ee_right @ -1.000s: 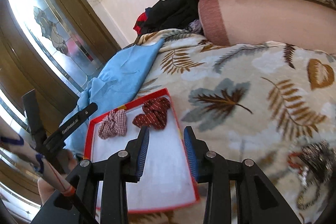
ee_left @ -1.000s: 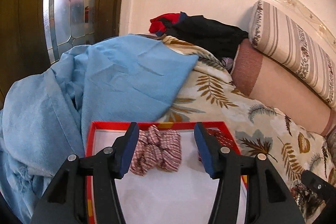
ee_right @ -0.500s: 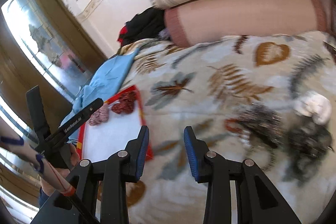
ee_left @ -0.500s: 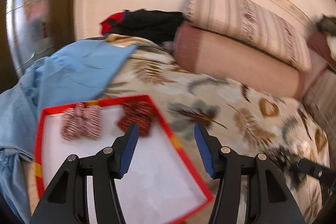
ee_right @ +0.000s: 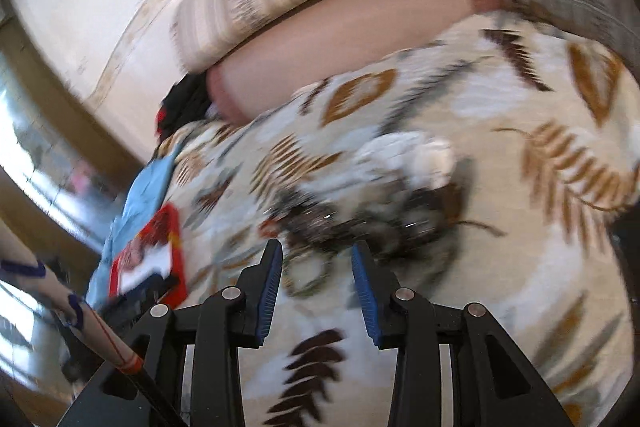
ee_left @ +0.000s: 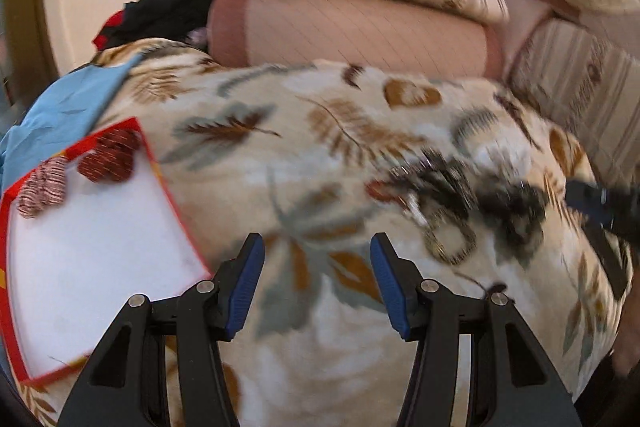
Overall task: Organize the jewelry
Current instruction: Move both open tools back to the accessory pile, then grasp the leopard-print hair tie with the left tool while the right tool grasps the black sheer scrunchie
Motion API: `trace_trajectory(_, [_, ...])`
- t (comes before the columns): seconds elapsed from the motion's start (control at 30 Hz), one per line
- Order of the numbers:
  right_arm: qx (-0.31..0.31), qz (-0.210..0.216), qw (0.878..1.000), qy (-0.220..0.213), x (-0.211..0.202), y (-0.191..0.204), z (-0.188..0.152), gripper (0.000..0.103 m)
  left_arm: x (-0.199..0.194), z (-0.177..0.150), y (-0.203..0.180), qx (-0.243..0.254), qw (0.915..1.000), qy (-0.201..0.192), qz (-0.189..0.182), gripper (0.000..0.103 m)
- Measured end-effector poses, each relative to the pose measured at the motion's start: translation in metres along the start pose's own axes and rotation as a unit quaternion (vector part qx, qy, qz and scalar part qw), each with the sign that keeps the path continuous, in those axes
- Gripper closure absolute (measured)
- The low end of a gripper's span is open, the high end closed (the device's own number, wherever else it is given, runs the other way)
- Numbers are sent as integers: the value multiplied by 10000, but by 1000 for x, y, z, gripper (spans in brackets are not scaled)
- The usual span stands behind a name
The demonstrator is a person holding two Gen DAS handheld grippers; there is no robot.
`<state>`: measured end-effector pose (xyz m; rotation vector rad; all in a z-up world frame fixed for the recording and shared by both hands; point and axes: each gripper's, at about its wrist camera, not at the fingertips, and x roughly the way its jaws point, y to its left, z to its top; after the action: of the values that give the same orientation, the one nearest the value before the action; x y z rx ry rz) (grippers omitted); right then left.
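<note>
Both grippers hang open over the leaf-print blanket, the jewelry just ahead of them.

Nearest, the left gripper [ee_left: 316, 259] has its jaws parted with only blanket [ee_left: 280, 187] between them; the right gripper [ee_right: 316, 267] has just been opening its jaws, nothing between them. Bare blanket lies around both. Just beyond the right gripper's tips sits the blurred, dark jewelry pile [ee_right: 372, 219], with a white bundle [ee_right: 408, 155] behind it. To the left, the red-rimmed tray [ee_left: 168, 187] holds two scrunchies [ee_left: 108, 159] at its far end, its near floor bare. Farther off, pillows [ee_left: 352, 31] close the blanket's far edge.
</note>
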<state>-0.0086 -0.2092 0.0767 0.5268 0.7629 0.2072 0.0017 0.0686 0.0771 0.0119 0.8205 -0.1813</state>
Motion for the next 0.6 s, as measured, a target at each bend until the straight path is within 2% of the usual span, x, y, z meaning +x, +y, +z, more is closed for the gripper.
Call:
trace_trajectory(0.07, [180, -166, 9997, 35, -2, -15, 8, 59, 8, -6, -13, 41, 9999, 139, -68, 49])
trace_trajectory(0.2, [606, -103, 9981, 30, -6, -38, 14, 45, 18, -11, -29, -2, 9994, 314, -173, 49])
trace_trajectory(0.37, [906, -130, 9956, 191, -1, -59, 13, 41, 27, -8, -38, -117, 9987, 421, -258, 49])
trace_trajectory(0.43, [1100, -82, 9936, 254, 3, -66, 14, 35, 30, -5, -41, -161, 9984, 456, -296, 49])
trace_trajectory(0.47, [1138, -93, 9931, 271, 6, -68, 13, 28, 31, -5, -43, -164, 9983, 466, -309, 49])
trace_trajectory(0.5, [1162, -124, 9927, 313, 11, -68, 13, 25, 32, -4, -44, -164, 9982, 476, -313, 49])
trace_trajectory(0.6, [1104, -331, 9923, 456, 30, -67, 16, 25, 35, -1, -43, -193, 9981, 509, -296, 49])
